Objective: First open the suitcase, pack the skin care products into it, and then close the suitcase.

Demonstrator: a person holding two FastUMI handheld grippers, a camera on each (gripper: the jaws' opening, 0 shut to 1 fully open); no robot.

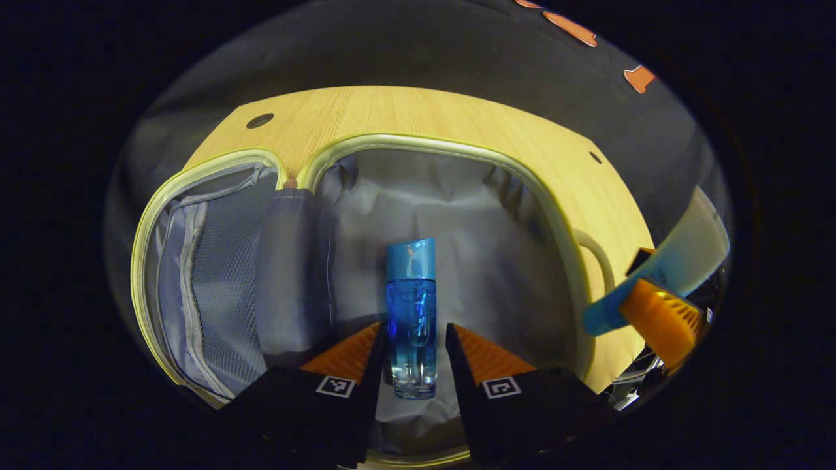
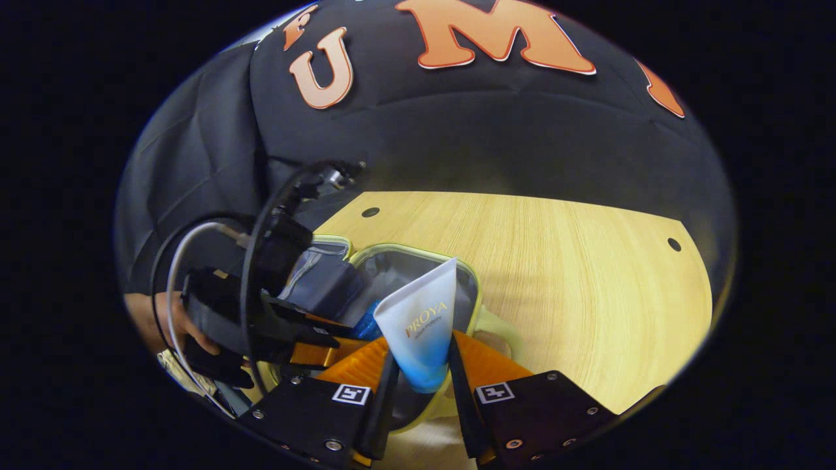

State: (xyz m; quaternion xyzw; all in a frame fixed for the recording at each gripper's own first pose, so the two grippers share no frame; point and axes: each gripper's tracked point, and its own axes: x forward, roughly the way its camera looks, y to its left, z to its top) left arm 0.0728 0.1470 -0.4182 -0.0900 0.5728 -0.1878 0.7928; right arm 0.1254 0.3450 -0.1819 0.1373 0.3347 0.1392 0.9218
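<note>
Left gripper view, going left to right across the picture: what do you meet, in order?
Mesh pocket of the open suitcase → grey hinge flap → blue bottle between the left gripper fingers → suitcase handle → white-and-blue tube in the right gripper.

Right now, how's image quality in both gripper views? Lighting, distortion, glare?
Left gripper view: dim, strong fisheye bending of the table edge and suitcase rim; blue bottle between the left gripper fingers is sharp, small highlights on its glass. Right gripper view: darker at left, table evenly lit; white tube in the right gripper sharp, no glare.
</note>
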